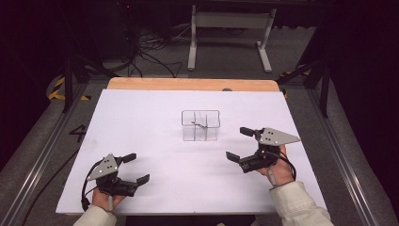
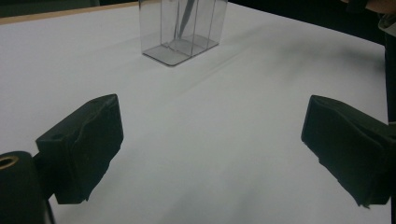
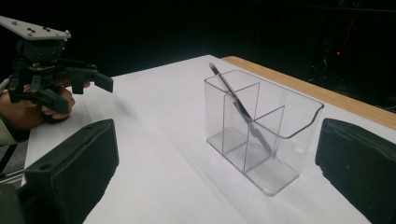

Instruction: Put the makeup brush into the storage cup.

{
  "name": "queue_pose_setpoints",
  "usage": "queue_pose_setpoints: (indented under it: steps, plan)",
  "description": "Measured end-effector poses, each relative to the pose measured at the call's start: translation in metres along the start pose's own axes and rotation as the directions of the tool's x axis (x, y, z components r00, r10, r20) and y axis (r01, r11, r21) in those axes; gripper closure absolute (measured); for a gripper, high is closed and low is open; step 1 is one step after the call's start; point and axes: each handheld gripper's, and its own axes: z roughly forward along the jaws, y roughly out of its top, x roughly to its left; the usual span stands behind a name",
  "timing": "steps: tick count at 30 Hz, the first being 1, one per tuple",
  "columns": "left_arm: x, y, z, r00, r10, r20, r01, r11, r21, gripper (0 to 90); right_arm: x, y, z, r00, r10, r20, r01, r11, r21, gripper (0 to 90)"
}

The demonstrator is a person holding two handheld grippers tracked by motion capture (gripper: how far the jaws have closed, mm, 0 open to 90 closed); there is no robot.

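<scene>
We see a clear plastic organizer [image 1: 201, 125] standing near the middle of the white table [image 1: 155, 117], with a thin dark-tipped tool [image 3: 239, 106] leaning slantwise inside it, its upper end poking above the rim. Our left gripper [image 1: 133, 168] sits near the table's front left corner, jaws spread wide and empty; our right gripper [image 1: 242, 144] hovers just right of the organizer, jaws also wide and holding nothing. The organizer looks light and its walls nearly vanish against the white, so we judge a jaw could clip the rim and tip or slide it, spilling the tool. We cannot tell what the tool is, nor exactly which compartment its lower end rests in; the left gripper view cuts off the organizer's top.
</scene>
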Motion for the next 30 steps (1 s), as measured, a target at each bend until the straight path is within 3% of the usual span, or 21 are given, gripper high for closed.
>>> queue_pose_setpoints:
  steps: [14,30]
  plan:
    - [0.001,0.000,-0.001,0.9996,-0.017,0.021,0.018,0.9998,-0.010,5.4,0.008,-0.040,0.001,0.9994,0.030,-0.015,-0.031,0.999,-0.014,0.0]
    - [0.001,0.001,-0.001,0.9992,-0.021,0.033,0.022,0.9997,-0.012,5.0,0.019,-0.063,0.003,0.9985,0.053,-0.018,-0.053,0.998,-0.016,0.0]
